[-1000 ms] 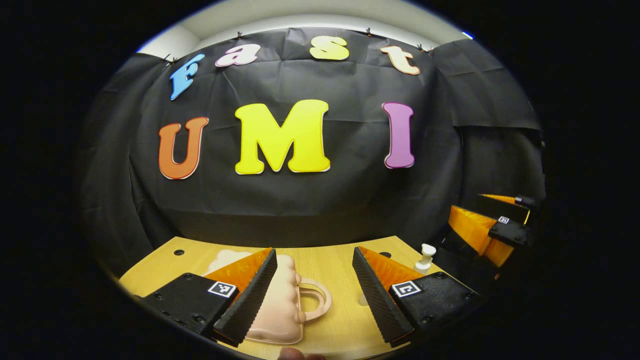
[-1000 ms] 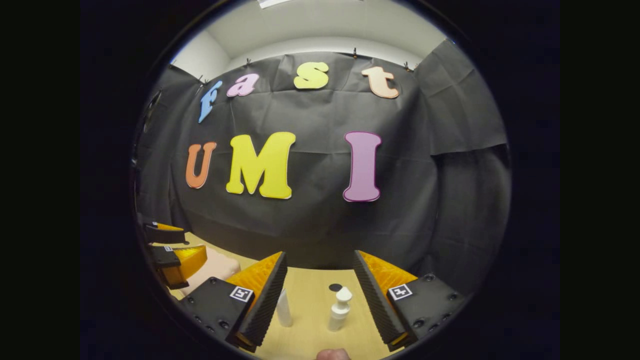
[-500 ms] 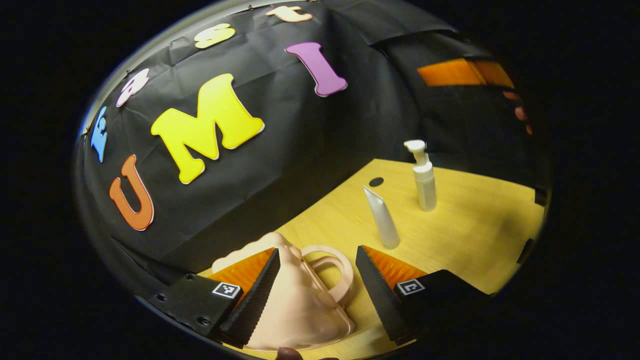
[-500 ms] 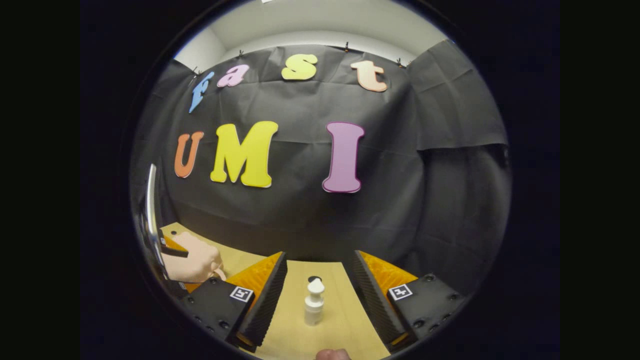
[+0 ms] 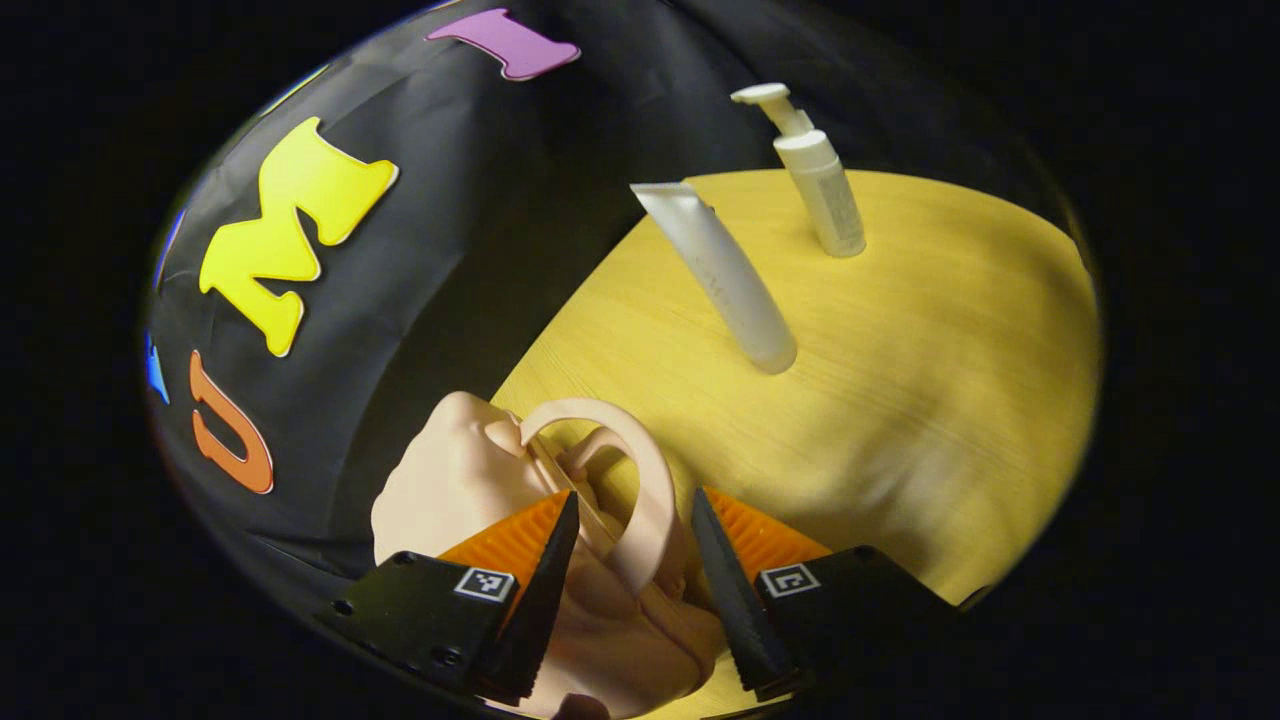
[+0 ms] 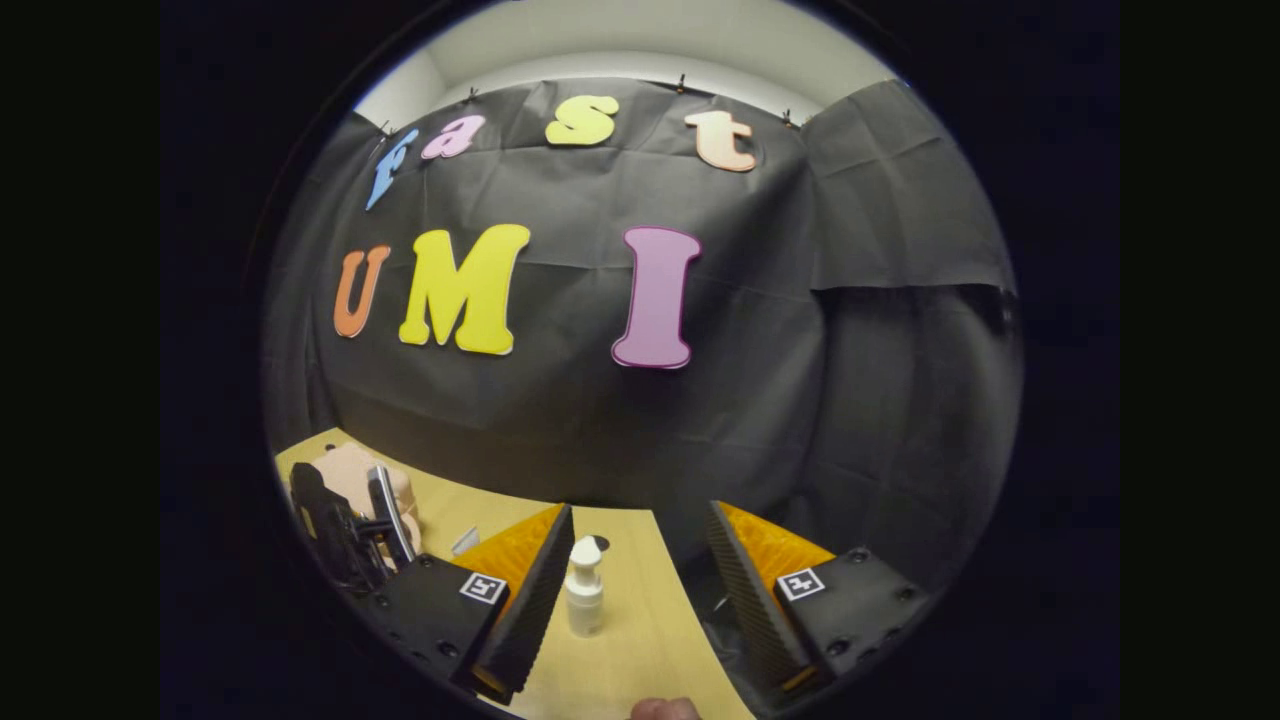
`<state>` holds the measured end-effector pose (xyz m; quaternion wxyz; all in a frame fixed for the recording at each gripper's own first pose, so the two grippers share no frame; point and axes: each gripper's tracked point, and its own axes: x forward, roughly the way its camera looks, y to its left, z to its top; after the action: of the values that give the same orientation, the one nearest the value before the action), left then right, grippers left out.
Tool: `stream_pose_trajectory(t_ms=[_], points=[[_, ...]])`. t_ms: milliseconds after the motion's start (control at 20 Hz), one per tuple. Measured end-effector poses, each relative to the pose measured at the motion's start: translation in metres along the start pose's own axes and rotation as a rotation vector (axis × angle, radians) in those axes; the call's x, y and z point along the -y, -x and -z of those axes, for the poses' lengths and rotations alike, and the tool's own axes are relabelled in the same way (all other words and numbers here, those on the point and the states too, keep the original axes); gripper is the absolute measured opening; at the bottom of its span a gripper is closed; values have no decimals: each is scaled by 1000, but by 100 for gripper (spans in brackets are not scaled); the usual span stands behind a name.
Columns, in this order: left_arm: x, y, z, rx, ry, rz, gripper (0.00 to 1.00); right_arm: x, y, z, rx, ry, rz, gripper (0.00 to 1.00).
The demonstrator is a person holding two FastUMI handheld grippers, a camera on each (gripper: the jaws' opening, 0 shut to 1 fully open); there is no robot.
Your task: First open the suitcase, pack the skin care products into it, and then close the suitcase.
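Pink suitcase [image 5: 470, 490] sits closed on the wooden counter [image 5: 900, 400]; left gripper [image 5: 628, 600] is spread around its handle [image 5: 640, 490]. Beyond it stand tube [image 5: 720, 275] and pump bottle [image 5: 815, 170]. Right gripper [image 6: 640, 610] hangs spread near the bottle.

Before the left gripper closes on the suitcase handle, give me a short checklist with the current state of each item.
1. Left gripper straddles the suitcase handle: ok, the loop sits between its open fingers.
2. Fingers pressing on the handle: not ok, there are gaps on both sides.
3. Suitcase still closed: ok, no opening is visible.
4. Tube and pump bottle clear of the suitcase: ok, both stand apart on the table.
5. Right gripper free: ok, open and holding nothing, with the pump bottle ahead of it.
6. Latch or zipper state: cannot tell.
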<state>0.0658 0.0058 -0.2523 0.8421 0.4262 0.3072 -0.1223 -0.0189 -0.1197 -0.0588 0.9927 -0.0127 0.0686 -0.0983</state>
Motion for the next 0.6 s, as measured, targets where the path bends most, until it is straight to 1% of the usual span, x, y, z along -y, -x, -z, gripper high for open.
stream_pose_trajectory(t_ms=[50,100,150,300,350,400,450,500,600], points=[[4,-4,1,-13,-6,11,65,4,0,3,-7,-1,8,79],[3,-6,1,-22,-16,5,59,8,-1,4,-10,-3,16,79],[4,-7,0,-24,-22,13,46,11,-1,3,-10,-5,26,80],[2,-4,-2,-43,-15,22,36,16,-3,4,-10,-18,40,80],[3,-4,-3,-46,-3,24,30,15,-3,5,-13,-21,38,80],[3,-2,-6,-44,-3,31,27,13,-4,5,-14,-24,38,80],[1,0,-9,-38,6,38,27,12,-3,3,-11,-29,37,80],[-1,3,-12,-27,22,44,22,10,-4,0,-5,-32,35,80],[-11,14,-20,10,61,33,20,5,-5,-2,4,-33,29,80]])
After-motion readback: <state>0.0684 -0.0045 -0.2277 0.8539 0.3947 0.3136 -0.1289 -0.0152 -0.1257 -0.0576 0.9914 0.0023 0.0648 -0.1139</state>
